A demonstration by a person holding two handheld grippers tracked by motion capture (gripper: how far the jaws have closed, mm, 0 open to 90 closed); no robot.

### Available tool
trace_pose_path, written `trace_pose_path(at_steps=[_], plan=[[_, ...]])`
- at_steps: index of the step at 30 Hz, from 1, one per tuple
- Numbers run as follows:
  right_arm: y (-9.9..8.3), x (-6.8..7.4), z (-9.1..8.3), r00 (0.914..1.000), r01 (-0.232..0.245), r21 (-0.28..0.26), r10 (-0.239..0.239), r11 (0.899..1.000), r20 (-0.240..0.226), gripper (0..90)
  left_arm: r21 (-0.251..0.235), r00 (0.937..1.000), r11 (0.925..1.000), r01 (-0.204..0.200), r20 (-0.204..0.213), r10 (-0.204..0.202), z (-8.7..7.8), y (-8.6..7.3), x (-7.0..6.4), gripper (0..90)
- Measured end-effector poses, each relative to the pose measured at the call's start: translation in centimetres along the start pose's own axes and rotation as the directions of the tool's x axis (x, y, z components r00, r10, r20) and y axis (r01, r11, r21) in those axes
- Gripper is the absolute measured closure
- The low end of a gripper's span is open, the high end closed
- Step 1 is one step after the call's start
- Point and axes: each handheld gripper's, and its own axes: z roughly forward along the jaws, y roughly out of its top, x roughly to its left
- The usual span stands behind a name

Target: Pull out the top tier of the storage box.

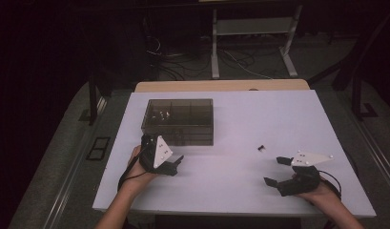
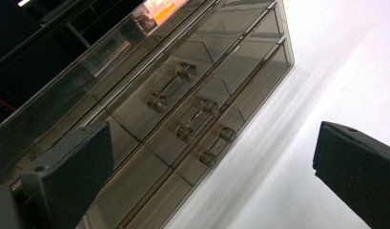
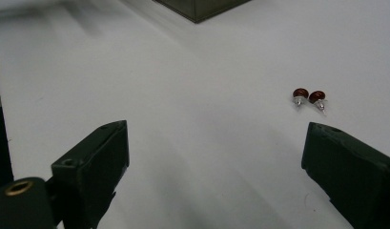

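A smoked, see-through drawer box [image 1: 178, 121] stands at the back left of the white table [image 1: 230, 191]. In the left gripper view its front [image 2: 135, 119] shows three drawers, each with a clear bar handle [image 2: 171, 86]. My left gripper [image 1: 175, 165] lies tilted just in front of the box, open and holding nothing [image 2: 211, 143]. A pair of small dark red stud earrings [image 1: 262, 148] [image 3: 309, 98] lies on the table right of the box. My right gripper [image 1: 274, 171] [image 3: 214, 143] stands open just short of them, and the earrings lie ahead of its right jaw.
A corner of the box [image 3: 202, 7] shows at the top of the right gripper view. A wooden table edge [image 1: 221, 86] lies behind the white top. Desk legs [image 1: 214, 47] and cables sit on the dark floor beyond.
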Motion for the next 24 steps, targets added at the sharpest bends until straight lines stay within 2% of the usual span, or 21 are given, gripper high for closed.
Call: trace_pose_path(at_steps=[6, 7, 12, 18, 24], plan=[[0.0, 0.0, 0.0, 1.0, 0.001, 0.001, -0.001, 1.0, 0.0, 8.2, 0.011, 0.9989, 0.999, -0.043, -0.018, 0.043, 0.0, 0.0, -0.3, 0.0], [0.0, 0.0, 0.0, 1.0, 0.002, 0.001, -0.002, 1.0, 0.0, 8.2, 0.015, 0.9977, 0.998, -0.062, -0.025, 0.062, 0.1, 0.0, -0.4, 0.0], [0.0, 0.0, 0.0, 1.0, 0.006, 0.002, -0.006, 1.0, -0.002, 8.2, 0.026, 0.9941, 0.9947, -0.1, -0.041, 0.101, 0.1, 0.0, -0.7, 0.0], [0.0, 0.1, 0.0, 1.0, 0.005, 0.004, -0.005, 1.0, -0.003, 8.2, 0.035, 0.9882, 0.9896, -0.14, -0.059, 0.142, 0.2, 0.0, -0.9, 0.0], [0.0, 0.0, 0.0, 1.0, 0.005, 0.003, -0.005, 1.0, -0.002, 8.2, 0.048, 0.9783, 0.9811, -0.187, -0.08, 0.191, 0.3, 0.0, -1.2, 0.0]])
